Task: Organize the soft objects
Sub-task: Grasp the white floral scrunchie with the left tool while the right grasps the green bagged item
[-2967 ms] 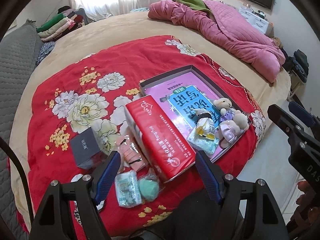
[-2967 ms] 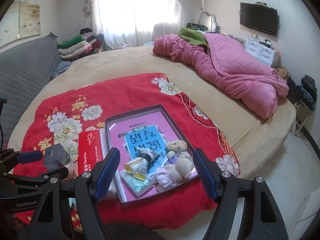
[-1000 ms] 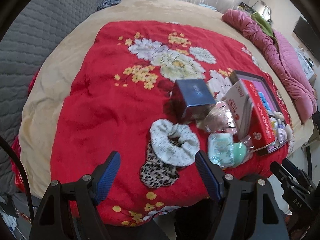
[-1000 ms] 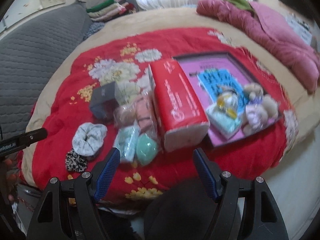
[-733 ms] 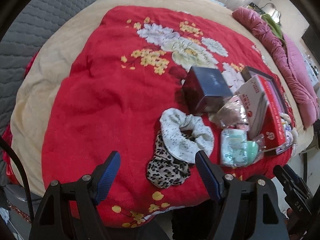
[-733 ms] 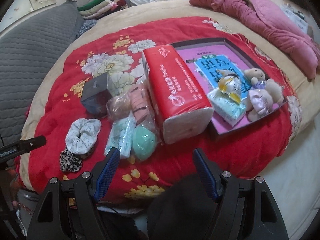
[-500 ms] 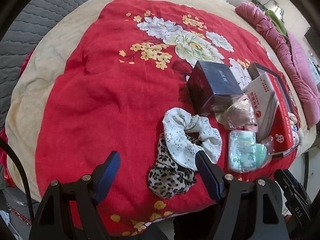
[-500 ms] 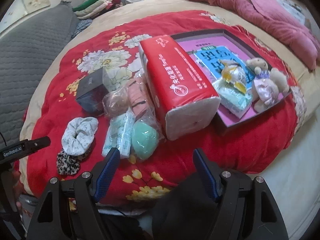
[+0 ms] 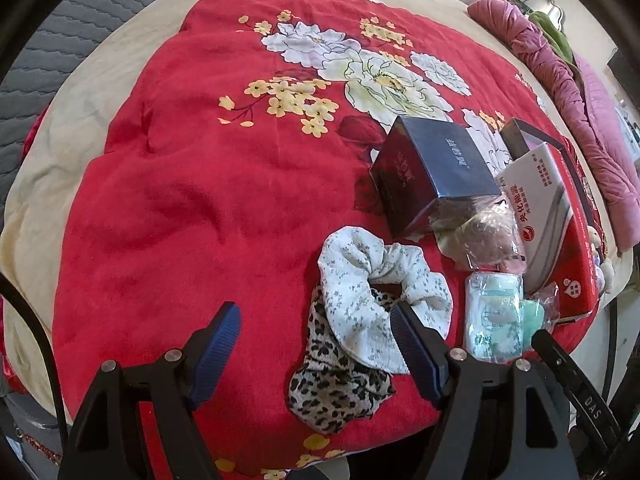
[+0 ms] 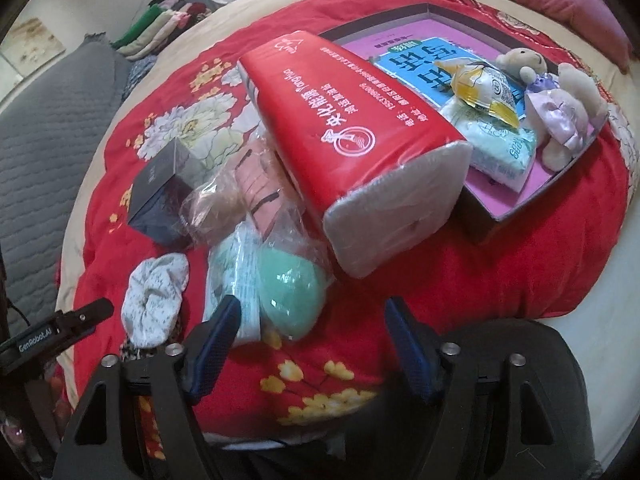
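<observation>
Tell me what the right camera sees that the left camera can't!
Only the right wrist view shows the teddy bears and blue book in the tray, plus the right gripper, its jaws closing on nothing. Only the left wrist view shows the leopard scrunchie clearly and the open left gripper. Both show the white scrunchie, dark box, red tissue pack and red blanket.

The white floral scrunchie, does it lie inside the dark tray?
No, the white floral scrunchie lies on the red blanket, partly over a leopard-print scrunchie.
</observation>
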{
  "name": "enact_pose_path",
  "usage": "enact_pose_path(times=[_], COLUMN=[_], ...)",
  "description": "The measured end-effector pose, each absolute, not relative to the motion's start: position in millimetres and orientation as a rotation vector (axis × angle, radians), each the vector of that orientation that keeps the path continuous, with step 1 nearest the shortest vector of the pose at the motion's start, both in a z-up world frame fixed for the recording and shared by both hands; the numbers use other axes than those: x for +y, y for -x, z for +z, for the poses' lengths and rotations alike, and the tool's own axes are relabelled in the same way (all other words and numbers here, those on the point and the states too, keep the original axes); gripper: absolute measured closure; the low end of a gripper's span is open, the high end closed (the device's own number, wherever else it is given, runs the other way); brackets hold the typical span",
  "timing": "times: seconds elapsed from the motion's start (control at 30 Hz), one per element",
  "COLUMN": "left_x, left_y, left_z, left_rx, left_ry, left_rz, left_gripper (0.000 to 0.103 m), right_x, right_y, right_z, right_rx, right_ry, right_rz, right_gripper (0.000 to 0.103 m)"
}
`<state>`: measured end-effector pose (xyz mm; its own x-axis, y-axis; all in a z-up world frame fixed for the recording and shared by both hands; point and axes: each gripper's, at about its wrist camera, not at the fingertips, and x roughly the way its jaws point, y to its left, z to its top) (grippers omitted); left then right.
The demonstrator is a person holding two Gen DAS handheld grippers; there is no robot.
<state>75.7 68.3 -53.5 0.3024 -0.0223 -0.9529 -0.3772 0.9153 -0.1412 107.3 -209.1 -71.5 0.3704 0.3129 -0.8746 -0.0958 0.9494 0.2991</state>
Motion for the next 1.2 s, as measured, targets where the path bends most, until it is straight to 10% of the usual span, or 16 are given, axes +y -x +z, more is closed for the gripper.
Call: enact_pose_path(times=[0.3, 0.7, 0.97, 1.2], left_x=[76, 91, 89, 88], left_y=[-93, -129, -138, -141], left_z=[-66, -101, -103, -103], left_rx=[1.27, 1.341, 1.35, 1.368], left_ry=[0.369, 0.412, 0.478, 0.541], left_rz=[0.243, 0.2, 0.081, 0.022], left_gripper=[0.027, 0.028, 0.081, 0.096], right_x=[-191, -180, -177, -177], right_y=[-117, -115, -116, -115], right_z=[-79, -67, -57, -53], right_rx=[1.157, 1.1, 1.061, 1.049], right_ry=[-0.199, -0.145, -0.113, -0.097], right_rz=[0.283, 0.348, 0.351, 0.353], right_gripper=[0.061, 0.064, 0.064, 0.064])
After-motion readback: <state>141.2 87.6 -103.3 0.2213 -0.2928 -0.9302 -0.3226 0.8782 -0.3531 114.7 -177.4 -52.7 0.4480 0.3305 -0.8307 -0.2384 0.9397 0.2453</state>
